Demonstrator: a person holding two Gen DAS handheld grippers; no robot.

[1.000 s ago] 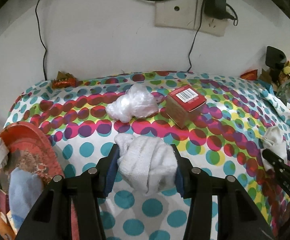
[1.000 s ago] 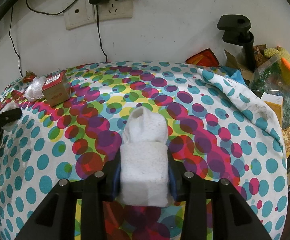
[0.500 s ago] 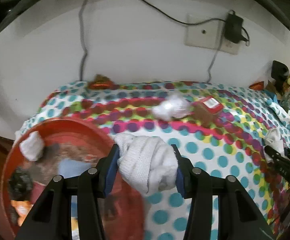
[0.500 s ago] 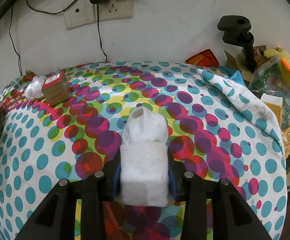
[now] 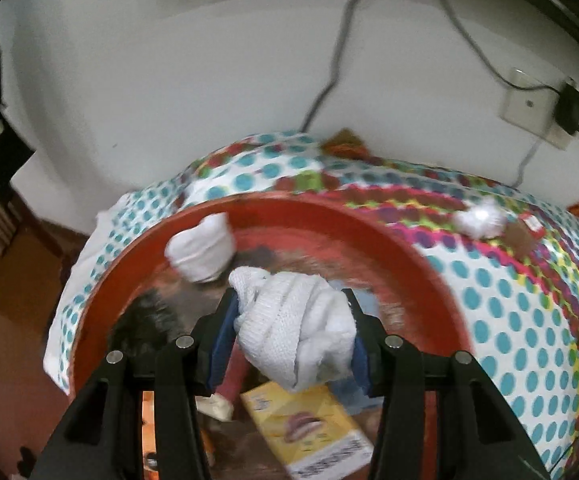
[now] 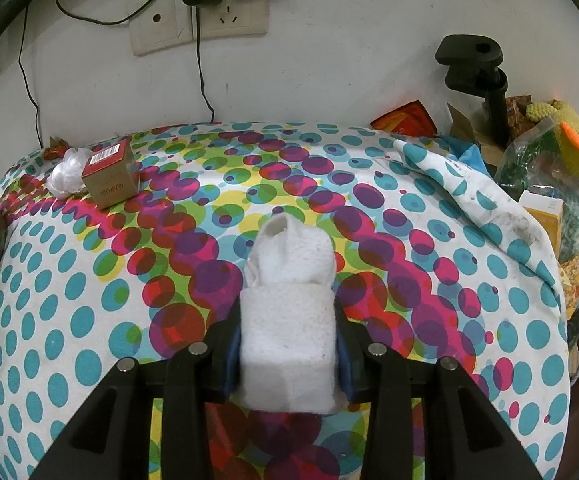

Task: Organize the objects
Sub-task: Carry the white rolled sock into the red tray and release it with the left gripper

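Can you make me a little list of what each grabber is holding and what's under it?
left gripper: shut on a white knitted bundle
under it: red basin with a white roll and yellow box inside
right gripper: shut on a white cloth roll
under it: spotted tablecloth
far away: brown box

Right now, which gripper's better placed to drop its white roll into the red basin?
Left. The left gripper holds its white roll over the red basin. The right gripper holds its towel roll over the dotted tablecloth.
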